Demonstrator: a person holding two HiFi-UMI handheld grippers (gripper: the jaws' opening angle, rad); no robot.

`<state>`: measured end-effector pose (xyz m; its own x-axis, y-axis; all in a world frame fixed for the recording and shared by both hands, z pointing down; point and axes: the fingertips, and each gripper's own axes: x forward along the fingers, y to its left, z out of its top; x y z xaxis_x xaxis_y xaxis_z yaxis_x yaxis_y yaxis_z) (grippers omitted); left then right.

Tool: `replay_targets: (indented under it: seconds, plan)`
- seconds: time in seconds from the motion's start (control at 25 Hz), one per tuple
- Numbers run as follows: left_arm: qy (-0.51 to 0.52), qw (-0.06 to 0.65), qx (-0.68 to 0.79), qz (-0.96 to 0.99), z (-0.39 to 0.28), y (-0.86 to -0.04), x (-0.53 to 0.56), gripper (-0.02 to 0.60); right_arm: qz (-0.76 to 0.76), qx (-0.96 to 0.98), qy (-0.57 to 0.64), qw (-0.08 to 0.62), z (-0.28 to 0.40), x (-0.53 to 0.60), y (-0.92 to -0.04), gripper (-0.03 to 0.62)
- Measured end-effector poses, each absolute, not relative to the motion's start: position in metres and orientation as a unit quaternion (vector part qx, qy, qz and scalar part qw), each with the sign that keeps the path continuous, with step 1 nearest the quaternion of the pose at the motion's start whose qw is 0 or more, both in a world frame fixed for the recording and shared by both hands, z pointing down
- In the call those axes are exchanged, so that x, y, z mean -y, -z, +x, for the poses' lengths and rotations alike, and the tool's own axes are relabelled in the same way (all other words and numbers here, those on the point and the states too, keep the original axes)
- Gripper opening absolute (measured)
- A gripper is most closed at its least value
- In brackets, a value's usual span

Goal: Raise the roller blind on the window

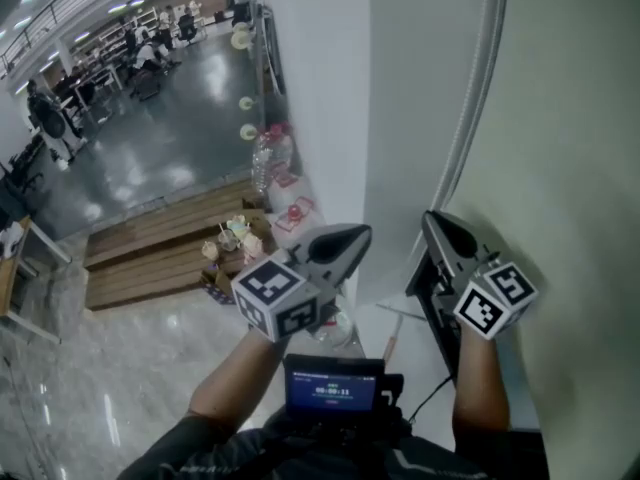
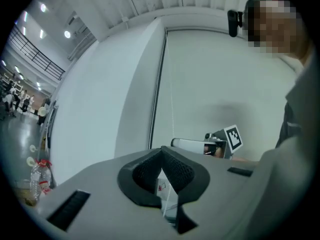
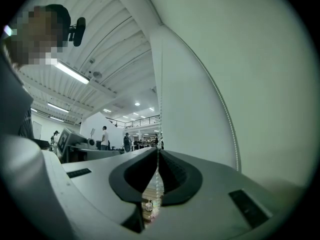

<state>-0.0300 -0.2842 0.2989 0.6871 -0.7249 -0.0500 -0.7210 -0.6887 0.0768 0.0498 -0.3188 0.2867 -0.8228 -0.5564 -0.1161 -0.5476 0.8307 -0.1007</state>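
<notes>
Bead chain (image 3: 160, 119) runs vertically, pinched in right gripper's (image 3: 158, 152) jaws.

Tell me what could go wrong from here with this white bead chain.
The right gripper pinches the thin white bead chain only at its jaw tips, so the beads may slip through under a pull. Pulling at a slant could also rub the chain against the pale roller blind.
</notes>
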Motion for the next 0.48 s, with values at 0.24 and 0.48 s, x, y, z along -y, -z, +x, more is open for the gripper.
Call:
replay_targets:
  seconds: [0.24, 0.48]
  plan:
    - [0.048, 0.012, 0.307, 0.95, 0.004, -0.266, 0.292, -0.007, -0.295, -0.952, 0.04, 0.072, 0.053, 0.293, -0.286, 0.01]
    - [0.056, 0.01, 0.256, 0.965, 0.03, -0.237, 0.296, -0.006, -0.308, -0.948, 0.042, 0.066, 0.061, 0.272, -0.281, 0.011]
